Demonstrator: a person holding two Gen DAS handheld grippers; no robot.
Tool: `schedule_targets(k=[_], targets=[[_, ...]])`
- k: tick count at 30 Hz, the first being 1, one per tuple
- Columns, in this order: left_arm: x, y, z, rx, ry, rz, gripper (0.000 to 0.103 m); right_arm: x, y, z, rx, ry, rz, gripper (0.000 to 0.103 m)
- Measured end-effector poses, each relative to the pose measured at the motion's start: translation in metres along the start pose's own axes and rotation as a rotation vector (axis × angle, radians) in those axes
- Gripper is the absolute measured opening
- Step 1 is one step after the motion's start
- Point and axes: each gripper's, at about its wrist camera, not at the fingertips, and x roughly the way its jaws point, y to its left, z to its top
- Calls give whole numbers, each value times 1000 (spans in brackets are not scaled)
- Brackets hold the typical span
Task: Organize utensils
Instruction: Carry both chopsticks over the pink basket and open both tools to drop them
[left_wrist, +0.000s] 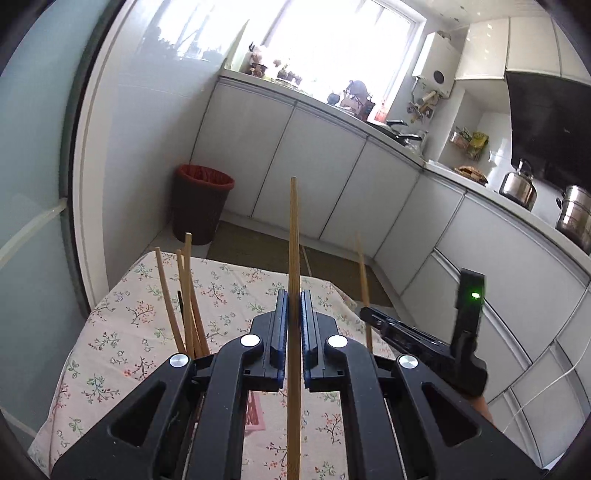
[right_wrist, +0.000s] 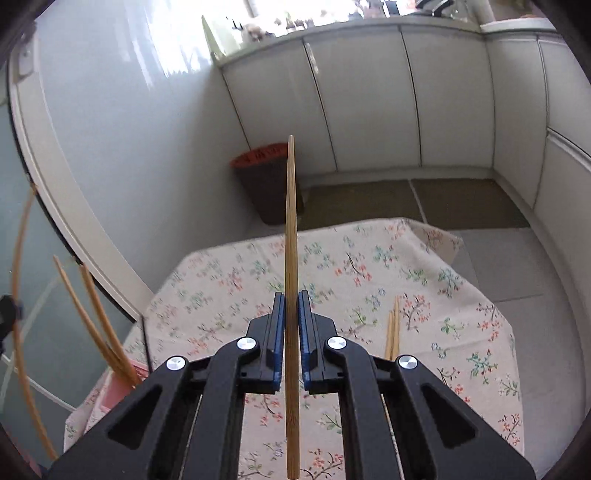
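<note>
A: Chopsticks: the left gripper (left_wrist: 293, 314) is clamped on one chopstick (left_wrist: 294, 236), the right gripper (right_wrist: 291, 314) on another (right_wrist: 290, 221).

B: Done?

A: Partly. Several stand in the holder (left_wrist: 184, 295) left of the jaws; loose ones (right_wrist: 393, 328) lie right.

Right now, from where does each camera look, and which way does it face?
Left wrist: sits on the left gripper, looks along its fingers over the floral tablecloth toward the cabinets; shows its jaws shut on a chopstick, plus the right gripper beside it.
Right wrist: sits on the right gripper, looks over the tablecloth toward the cabinets; shows its jaws shut on another chopstick.
Shared: tablecloth, standing chopsticks, red-lined bin.
</note>
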Motion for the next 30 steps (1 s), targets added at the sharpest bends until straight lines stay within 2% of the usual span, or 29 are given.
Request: schedule_targets(k=[4,8,15,20,25,28,30], targets=[[3,11,5,-4,-72,28,6,-24,23,9,-1,-124,107,7],[8,15,3,7,-146,51,6,-31,48,9,-15,-175,211,7],[21,26,-5,22,-197,99,6,-27,71,-1,-74,-167,220,7],[30,29,-9,42,-153,132,6,-25,77,-7,-80,-152,212,7],[36,30,-16,51,-69,144,6,-24,79,-10,-86,-154,220,7],[44,26,-19,74,18,145,6,-22,83,-13,-87,-154,226,7],[50,24,-21,82,103,178,7,-19,84,-15,-74,-148,236,7]])
